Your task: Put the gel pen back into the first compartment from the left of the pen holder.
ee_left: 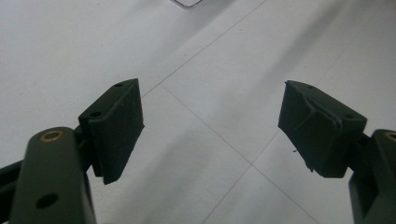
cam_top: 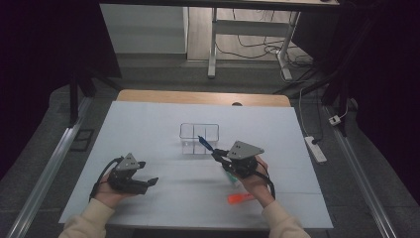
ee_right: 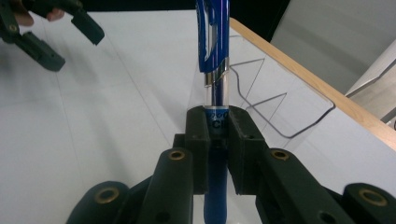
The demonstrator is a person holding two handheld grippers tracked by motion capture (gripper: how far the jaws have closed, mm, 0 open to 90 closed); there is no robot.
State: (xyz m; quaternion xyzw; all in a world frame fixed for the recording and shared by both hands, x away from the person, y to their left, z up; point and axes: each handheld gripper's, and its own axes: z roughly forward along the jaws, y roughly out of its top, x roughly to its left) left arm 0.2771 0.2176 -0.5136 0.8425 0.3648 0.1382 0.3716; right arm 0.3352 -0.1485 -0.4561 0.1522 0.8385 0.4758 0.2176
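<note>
A: Was the high view bright?
B: No, it was dim and soft; the corners fell into darkness, and only the white table (cam_top: 148, 129) caught light.
A: And the gripper views?
B: They were clearer. Pale soft shadows lay across the table, and the near jaws were slightly blurred.

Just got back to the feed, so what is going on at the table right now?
A person works at a white-covered table with a gripper in each hand. The right gripper is clamped on a blue ballpoint pen and holds it by the clear plastic divided box, its clip end toward the box. The left gripper stands open with nothing between its jaws, off to the side. An orange marker and a green pen lie on the table near the right hand.
</note>
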